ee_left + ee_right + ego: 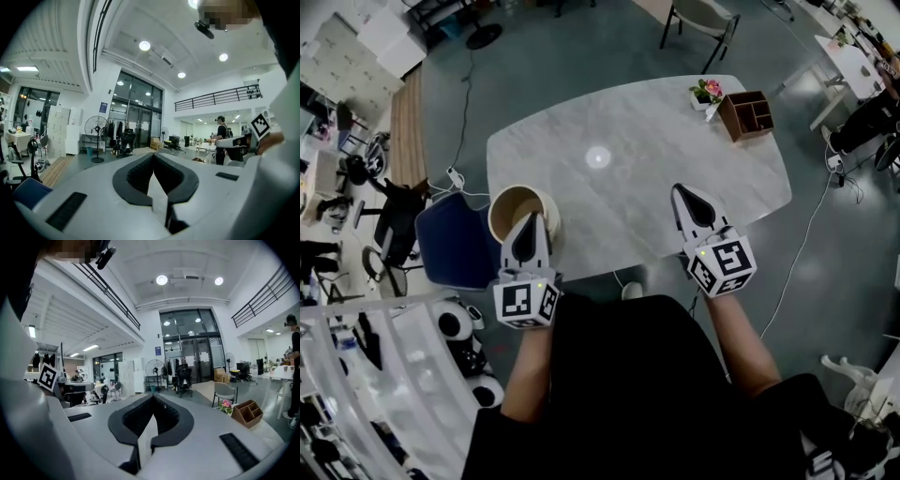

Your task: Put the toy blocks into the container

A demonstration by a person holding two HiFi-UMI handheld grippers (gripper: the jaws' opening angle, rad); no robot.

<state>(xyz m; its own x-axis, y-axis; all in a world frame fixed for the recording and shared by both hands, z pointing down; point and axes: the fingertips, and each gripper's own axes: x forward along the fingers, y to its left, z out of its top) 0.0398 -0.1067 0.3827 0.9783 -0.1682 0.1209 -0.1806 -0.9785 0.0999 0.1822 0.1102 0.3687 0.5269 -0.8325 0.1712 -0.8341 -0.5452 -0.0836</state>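
While the round tan container (511, 204) sits at the near left corner of the table (628, 159), my left gripper (532, 223) hangs just in front of it, jaws pressed together on nothing. My right gripper (682, 197) is over the table's near edge, well apart from the container, jaws likewise closed and empty. A wooden organizer (746, 114) and a small flower pot (707, 93) stand at the far right corner.

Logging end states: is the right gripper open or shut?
Shut. The right gripper shows, in the right gripper view, its jaws meeting at the tips, with nothing between them.
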